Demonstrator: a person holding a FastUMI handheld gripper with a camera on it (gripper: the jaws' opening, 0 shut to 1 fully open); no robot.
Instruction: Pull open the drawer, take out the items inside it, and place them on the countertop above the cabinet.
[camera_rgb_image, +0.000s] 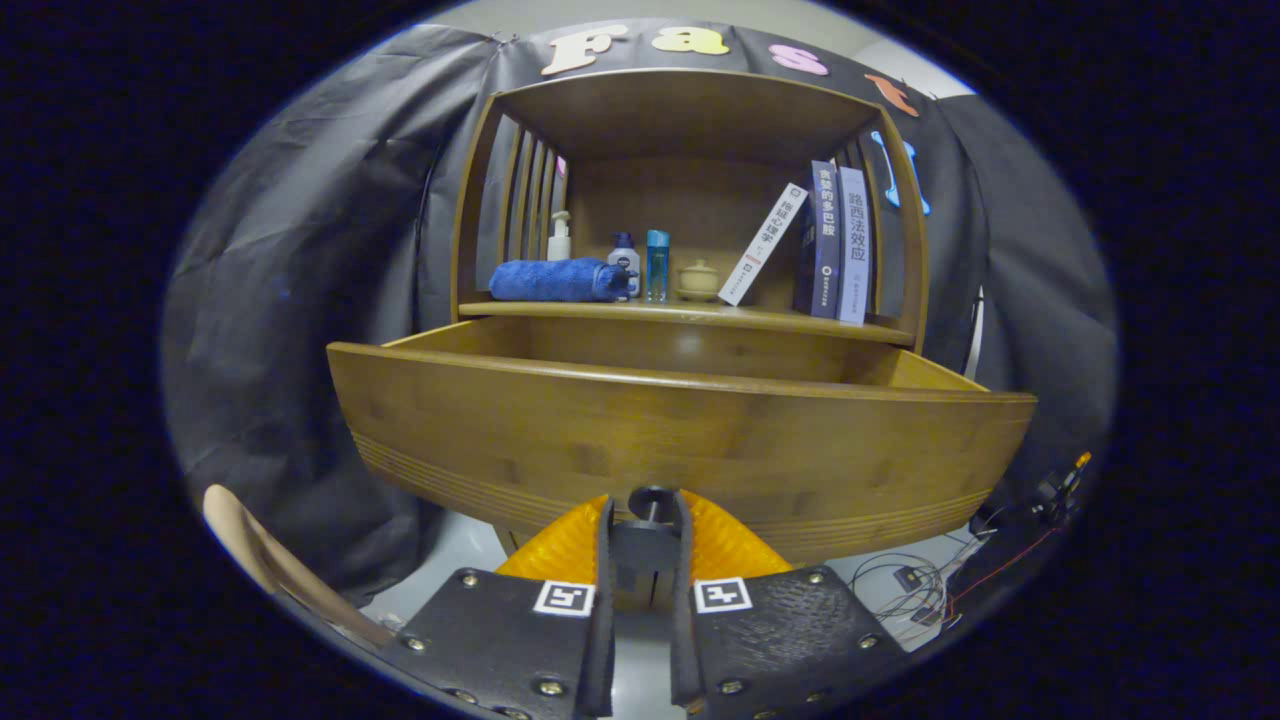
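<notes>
Drawer (680, 440): pulled out of the cabinet toward the camera; curved wooden front with fine grooves along its lower edge; open top seen at a shallow angle.
Drawer contents: could not tell, the inside floor was hidden behind the front panel.
Knob (650, 500): dark, round, on a short stem at the lower middle of the drawer front; sat between the two fingers.
Claw (645, 530): narrow, both fingers pressed against the knob's stem from either side, holding it; fingers (604, 560) ran nearly parallel.
Cabinet (690, 110): wooden, open-fronted, slatted sides, standing behind and above the drawer against the black cloth wall.
Desk (700, 315): the cabinet's countertop, a wooden surface directly above the drawer opening, already carrying several things.
Towel (555, 280): blue, rolled, lying at the left end of the desk.
Pump bottle (560, 237): pale, upright, behind the towel.
Small bottle (625, 262): white with a dark label, just beside the towel's right end.
Blue tube (657, 264): upright, translucent, just right of the small bottle.
Lidded jar (698, 281): small, beige, near the middle of the desk.
White book (763, 243): tilted, leaning rightward against the upright books.
Dark book (825, 240): upright, right side of the desk.
Pale book (855, 245): upright, touching the dark book.
Cables (905, 585): loose on the floor below the drawer's right end.
Curved pale edge (260, 560): low, left of the claw; what it was, unclear.
</notes>
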